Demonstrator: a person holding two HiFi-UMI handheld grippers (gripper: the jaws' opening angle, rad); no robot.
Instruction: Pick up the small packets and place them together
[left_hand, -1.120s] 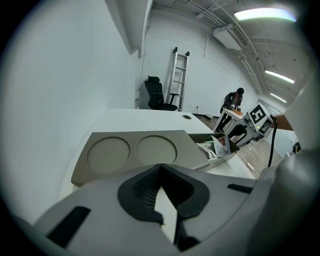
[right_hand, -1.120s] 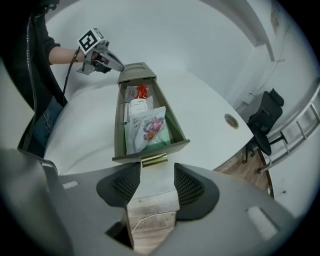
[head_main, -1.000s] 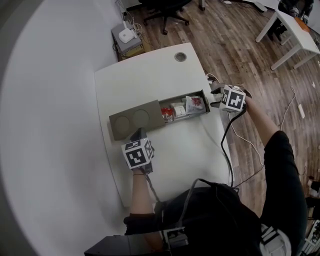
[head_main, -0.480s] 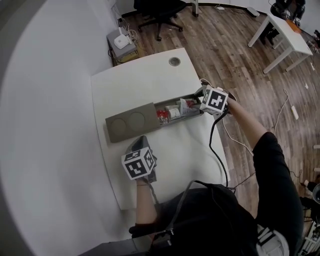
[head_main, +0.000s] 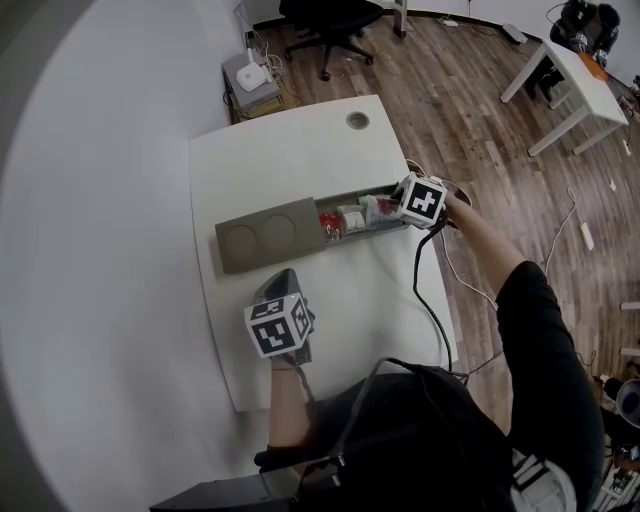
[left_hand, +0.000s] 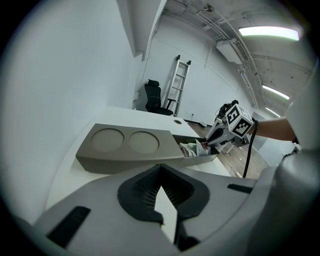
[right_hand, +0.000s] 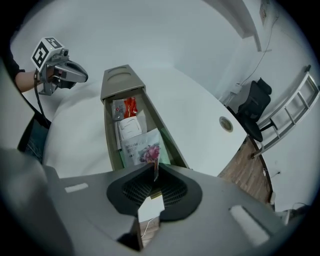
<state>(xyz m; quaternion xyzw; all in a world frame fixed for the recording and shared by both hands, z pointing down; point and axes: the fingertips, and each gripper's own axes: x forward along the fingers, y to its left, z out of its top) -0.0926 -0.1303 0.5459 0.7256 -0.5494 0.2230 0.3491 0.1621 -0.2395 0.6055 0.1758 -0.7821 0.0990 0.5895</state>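
Note:
A grey tray (head_main: 265, 235) lies across the white table, with two round recesses on its left part. Its open compartment holds a red packet (head_main: 331, 224), a white packet (head_main: 353, 218) and a flower-printed packet (head_main: 380, 210). My right gripper (head_main: 393, 212) points down into the compartment's right end. Its jaws have just been closing, and in the right gripper view the right gripper (right_hand: 155, 192) is shut on the upturned edge of the flower-printed packet (right_hand: 142, 149). My left gripper (head_main: 275, 278) hovers in front of the tray, shut and empty; the left gripper (left_hand: 161, 187) faces the tray (left_hand: 120, 150).
A round cable hole (head_main: 357, 120) sits at the table's far edge. A black cable (head_main: 430, 300) trails from the right gripper along the table's right edge. An office chair (head_main: 325, 15), a box of gear (head_main: 250, 80) and another desk (head_main: 575, 85) stand on the wood floor.
The right gripper moved left from beyond the table's edge to the tray's right end, and its jaws narrowed onto the flower packet. The left gripper drew back slightly from the tray.

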